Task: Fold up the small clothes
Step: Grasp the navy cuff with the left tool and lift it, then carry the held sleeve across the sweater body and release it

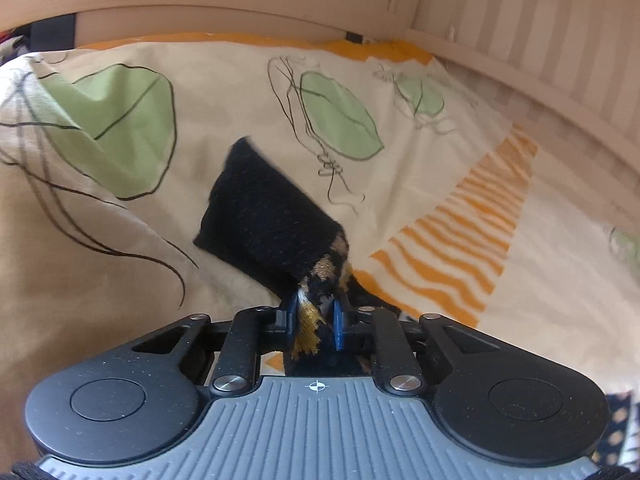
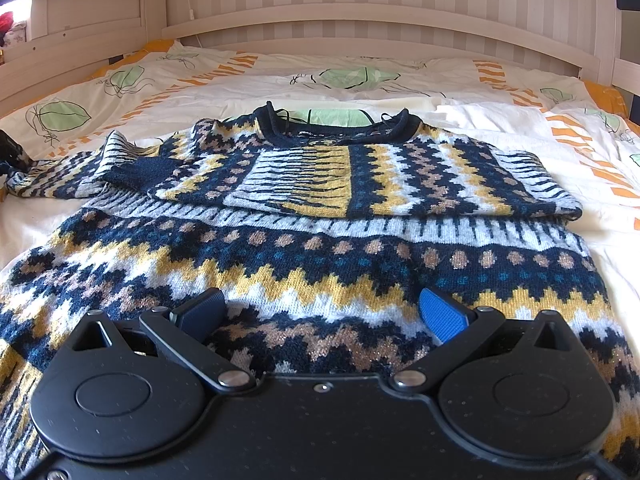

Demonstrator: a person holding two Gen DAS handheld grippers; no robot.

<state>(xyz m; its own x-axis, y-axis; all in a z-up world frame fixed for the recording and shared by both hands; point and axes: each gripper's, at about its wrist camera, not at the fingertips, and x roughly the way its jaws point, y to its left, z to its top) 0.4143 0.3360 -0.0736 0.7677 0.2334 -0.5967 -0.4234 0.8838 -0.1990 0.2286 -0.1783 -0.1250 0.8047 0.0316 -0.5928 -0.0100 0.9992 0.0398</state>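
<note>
A patterned knit sweater (image 2: 320,248) in navy, yellow, white and tan lies flat on the bed, its neckline (image 2: 332,132) at the far end. One sleeve is folded across the chest. The other sleeve (image 2: 60,180) stretches out to the left. In the left wrist view my left gripper (image 1: 316,304) is shut on that sleeve near its end, and the dark cuff (image 1: 264,208) sticks out beyond the blue pads (image 1: 338,320), lifted off the bedding. My right gripper (image 2: 322,304) stands open low over the sweater's lower body, with knit fabric lying between its blue fingers (image 2: 440,314).
The bed carries a cream duvet (image 1: 400,80) with green leaf and orange stripe prints. A pale wooden headboard (image 2: 360,20) runs along the far end and a side rail (image 1: 200,16) along the left. A striped wall stands behind.
</note>
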